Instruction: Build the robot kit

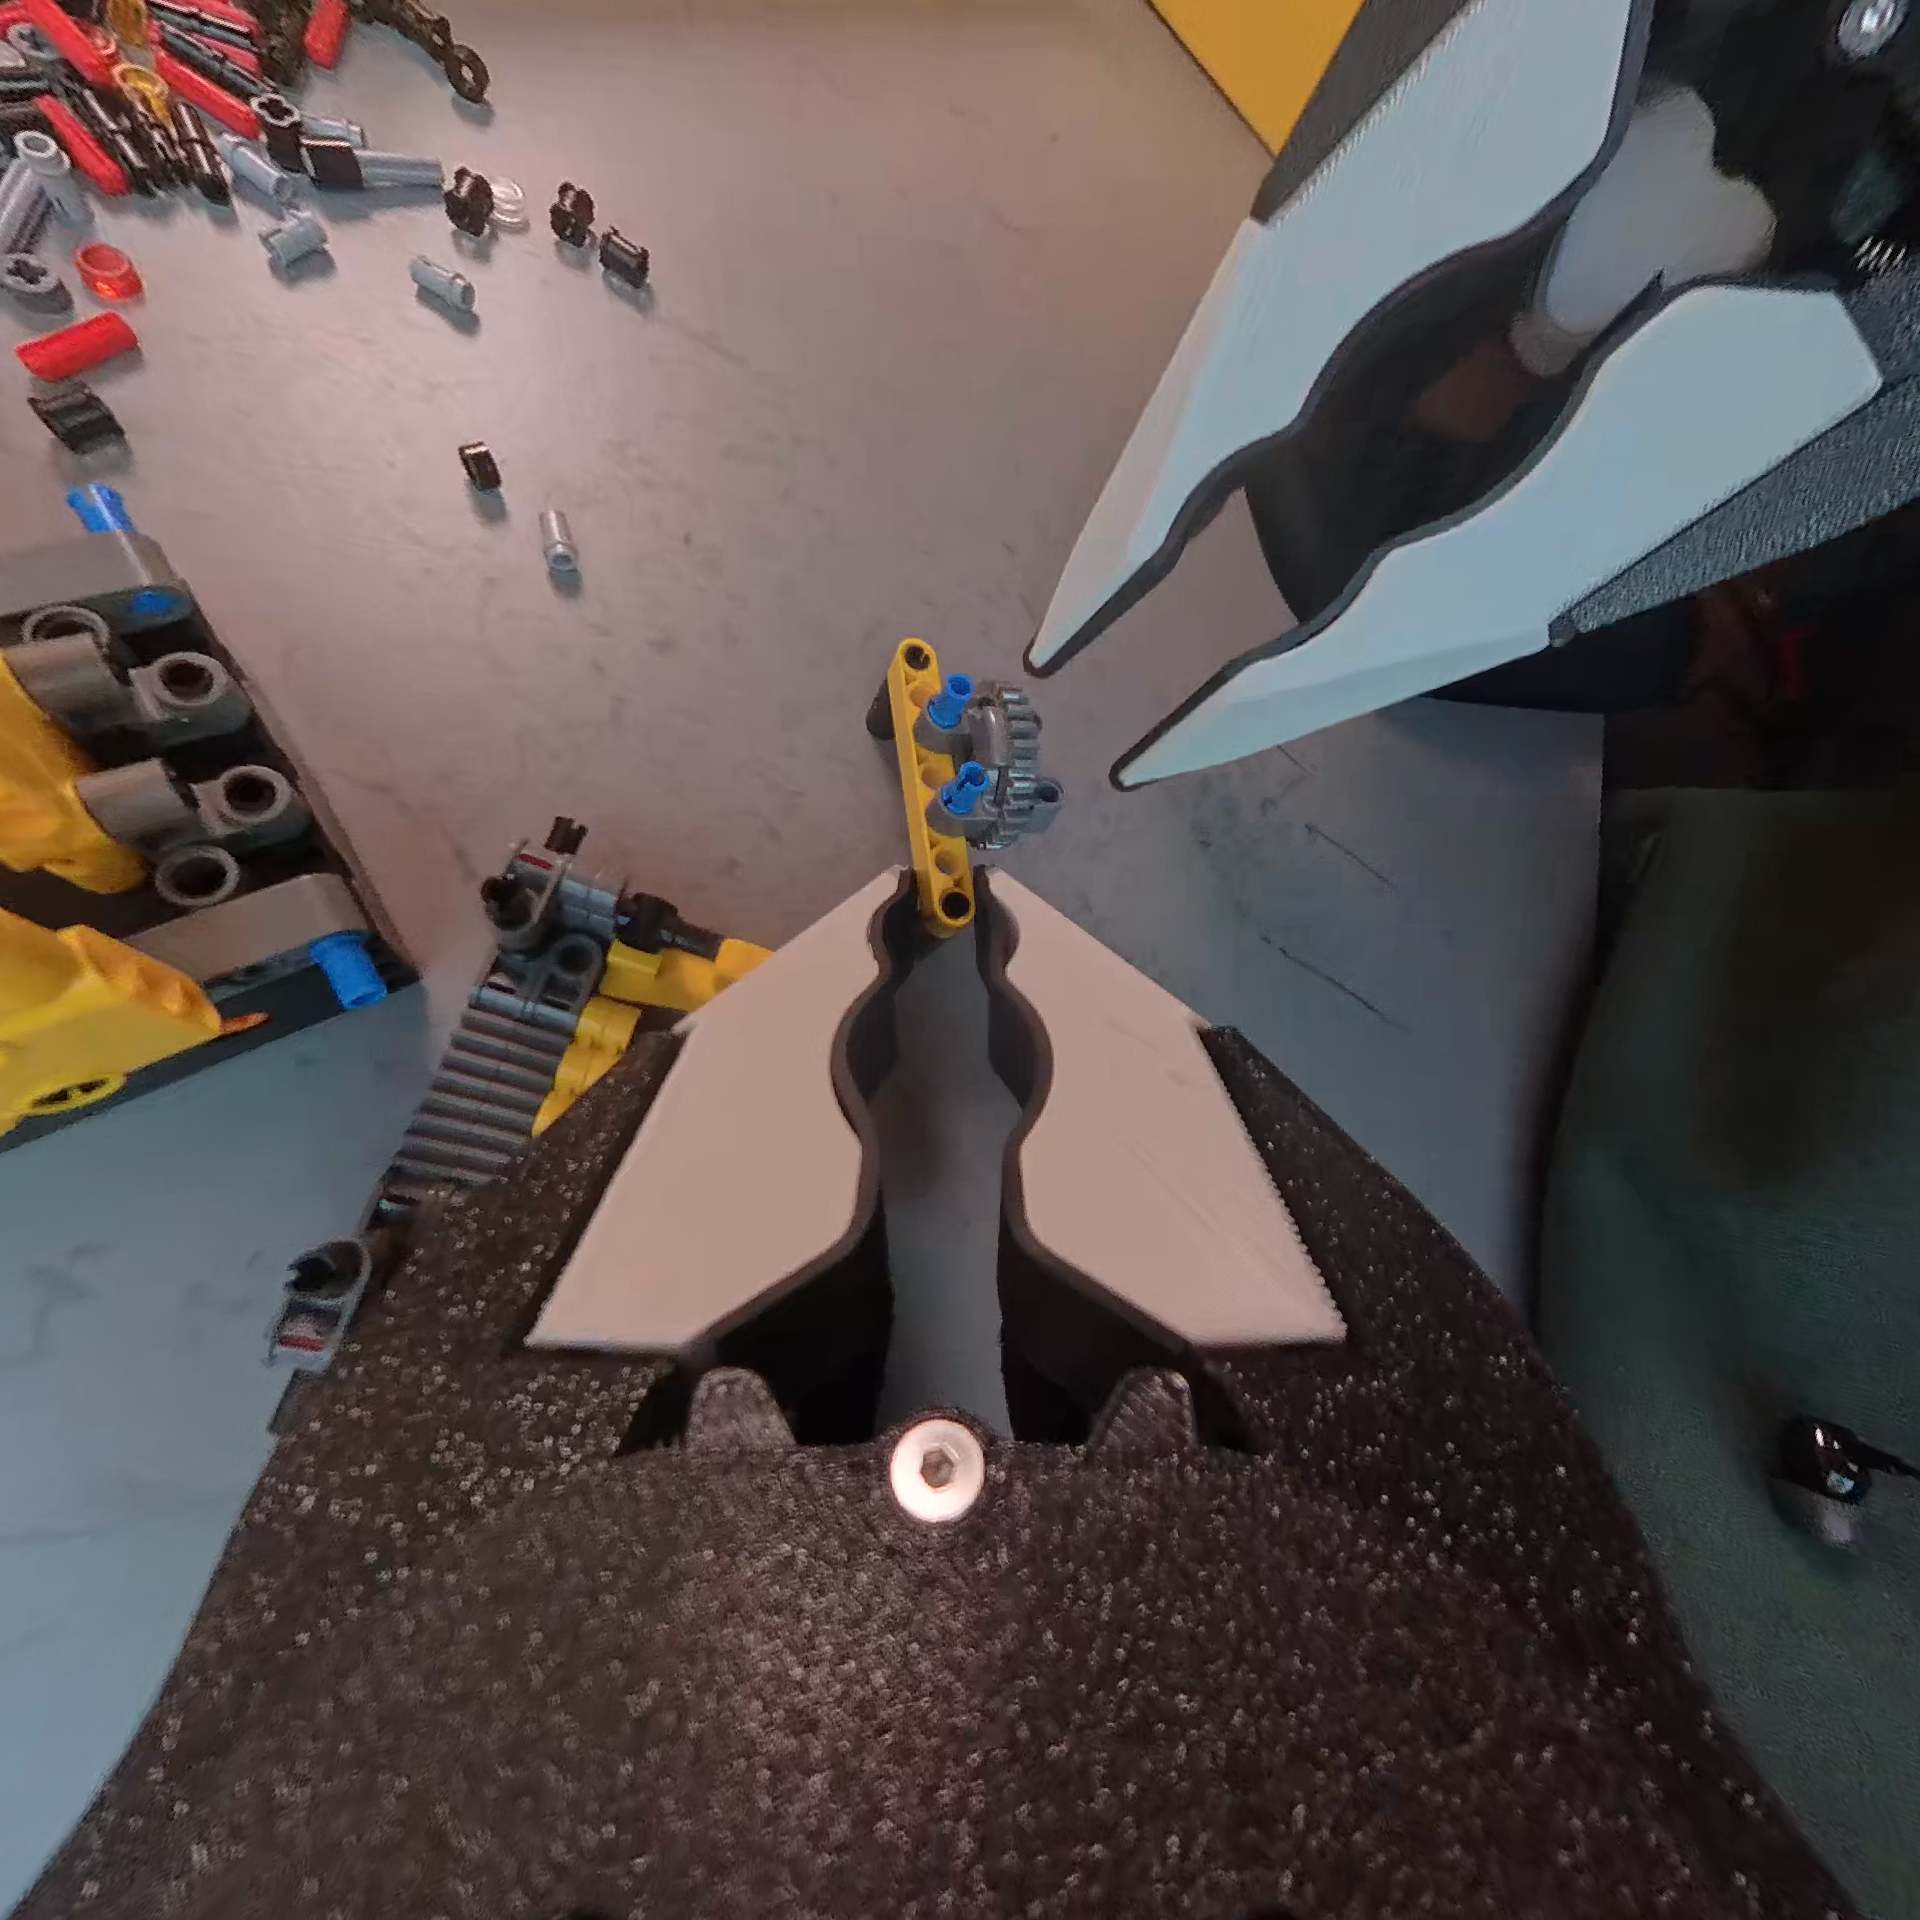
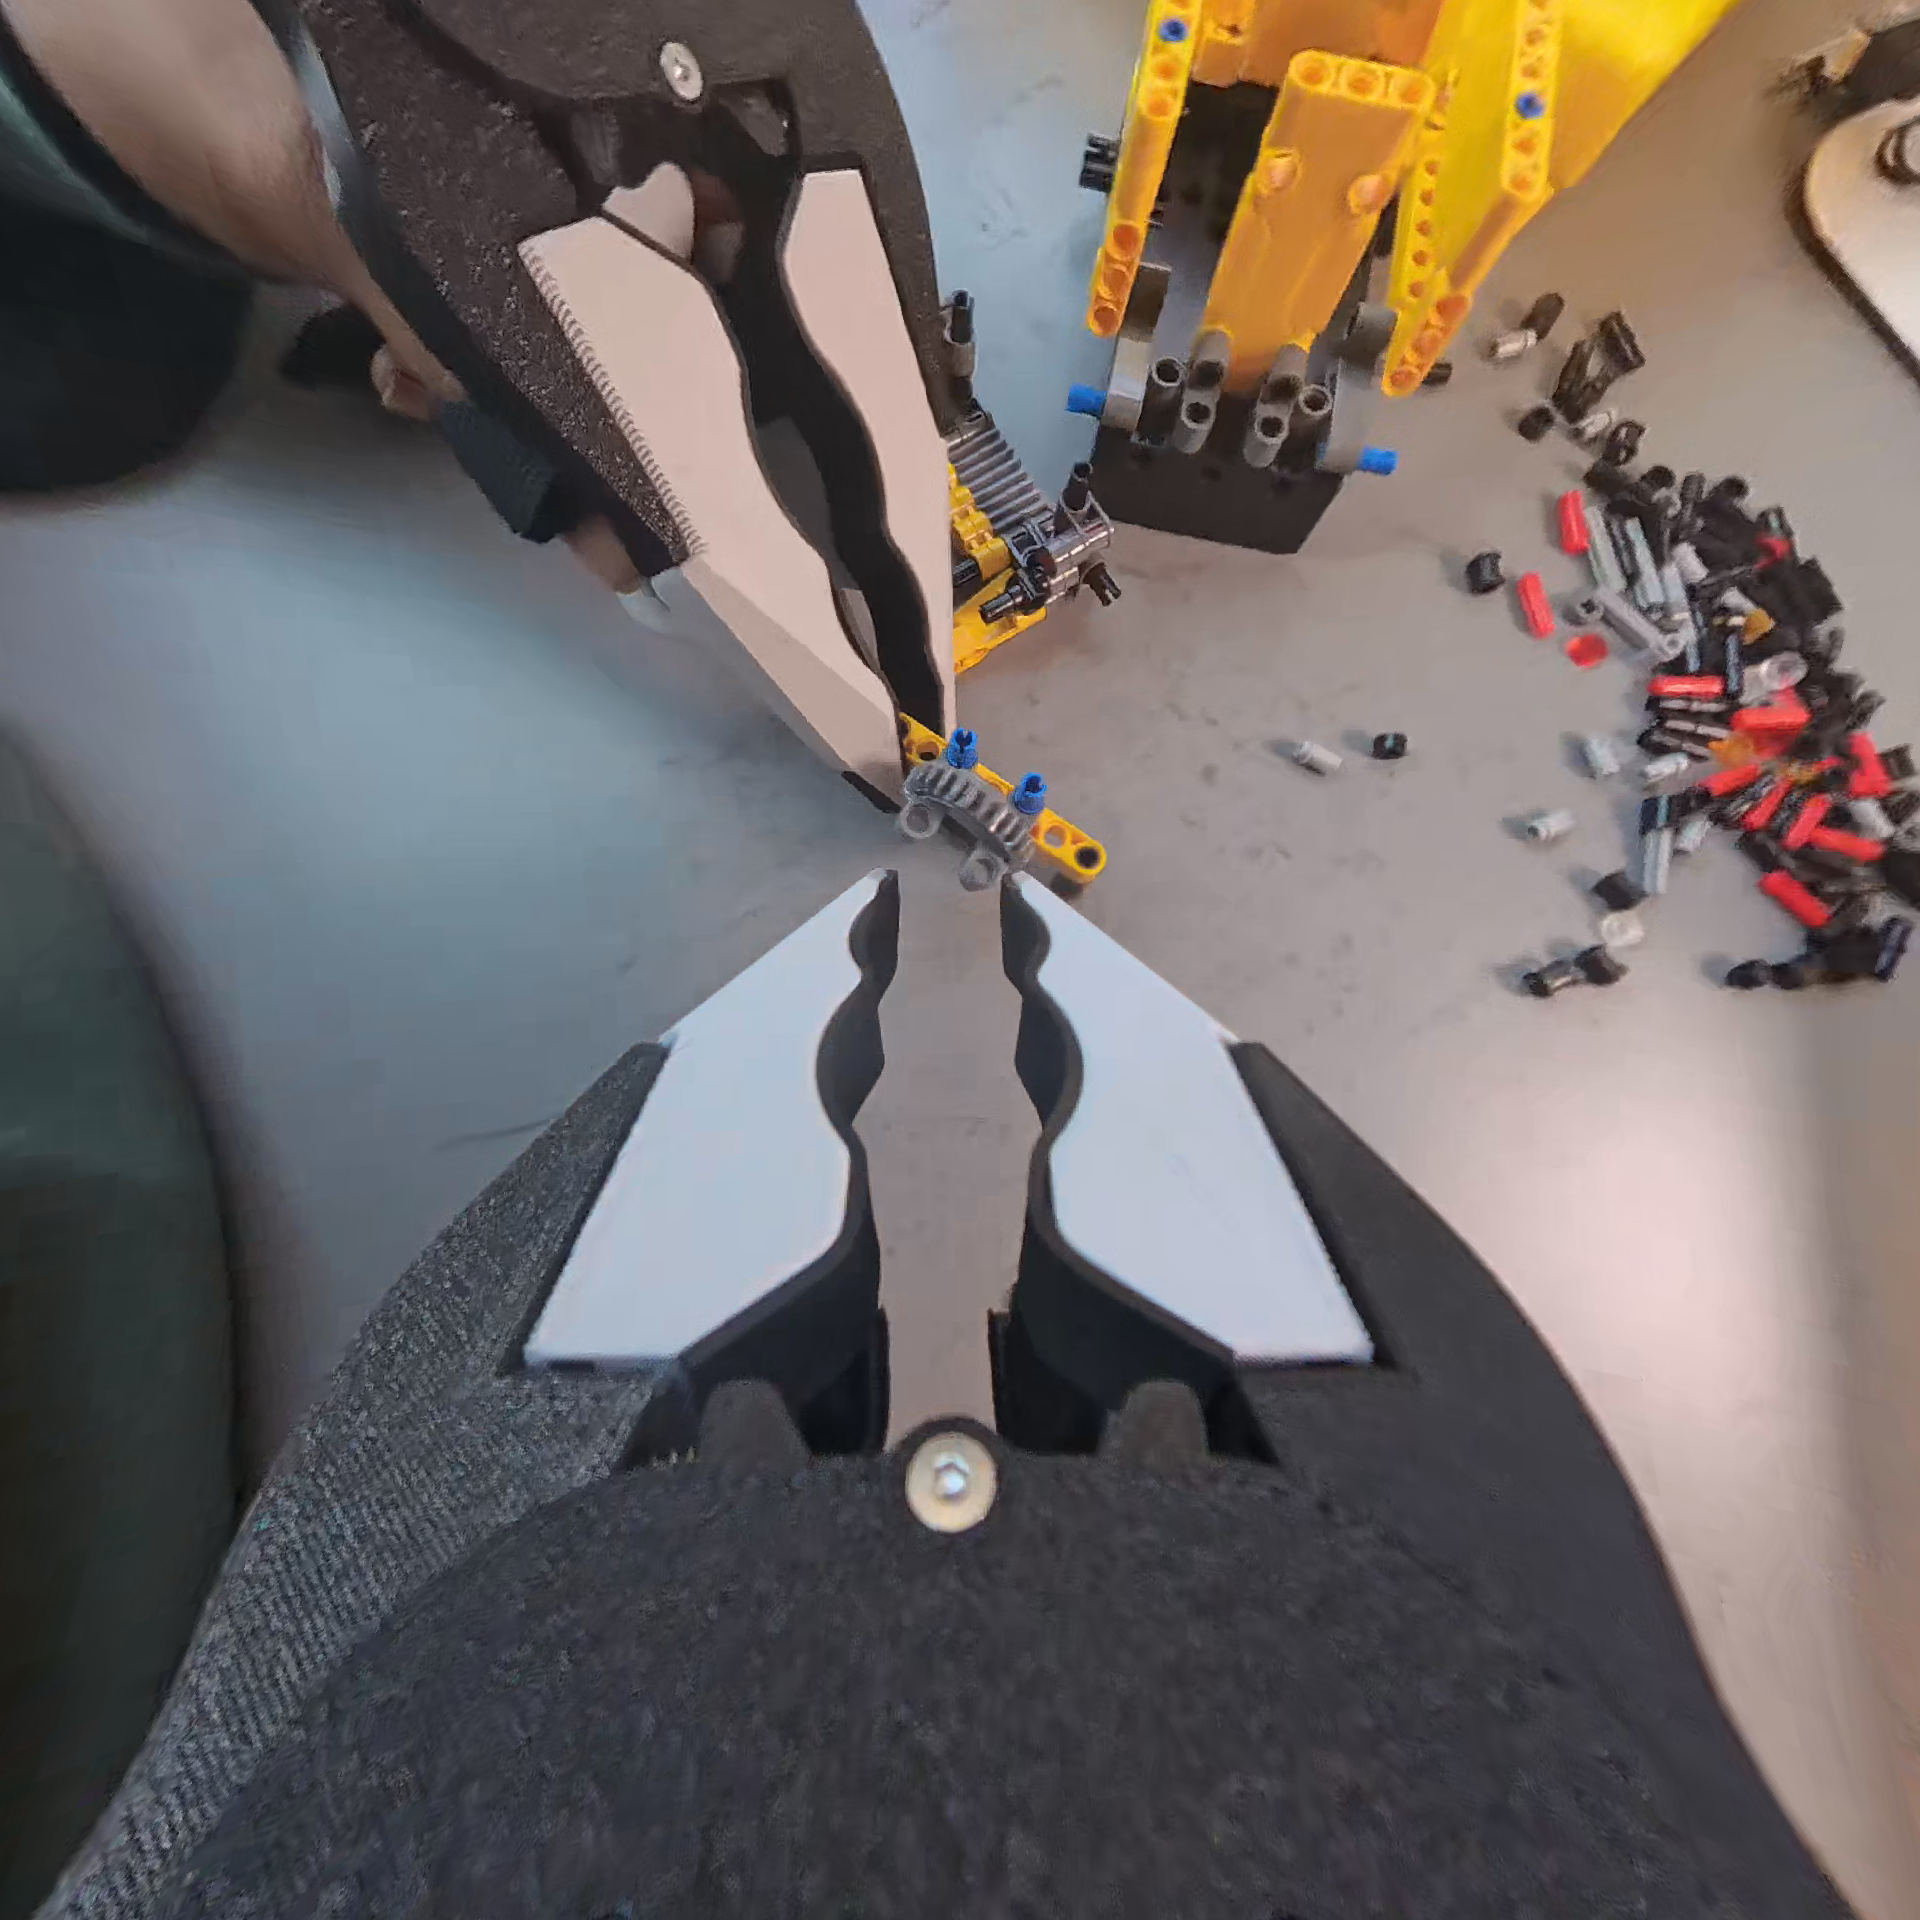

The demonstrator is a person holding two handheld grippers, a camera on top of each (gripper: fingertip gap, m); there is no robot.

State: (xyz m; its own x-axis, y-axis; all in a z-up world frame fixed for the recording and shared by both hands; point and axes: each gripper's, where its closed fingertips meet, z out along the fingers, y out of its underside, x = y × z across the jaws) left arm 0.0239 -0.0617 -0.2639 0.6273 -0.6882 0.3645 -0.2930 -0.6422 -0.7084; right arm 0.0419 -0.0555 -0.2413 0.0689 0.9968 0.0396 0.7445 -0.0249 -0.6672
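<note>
Pinched at its near end by the left gripper (image 1: 940, 883), the yellow beam (image 1: 932, 790) with its gear (image 1: 1013, 758) could twist loose if the empty, parted right gripper (image 2: 948, 881) nudges it.

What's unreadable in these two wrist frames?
- Held end of yellow beam: hidden between left tongs tips, both views.
- Gear mounting: too small.
- Yellow model: cut off by the frame edges, both views.
- Parts pile: blurred, right wrist view.
- Right tongs: open, empty.
</note>
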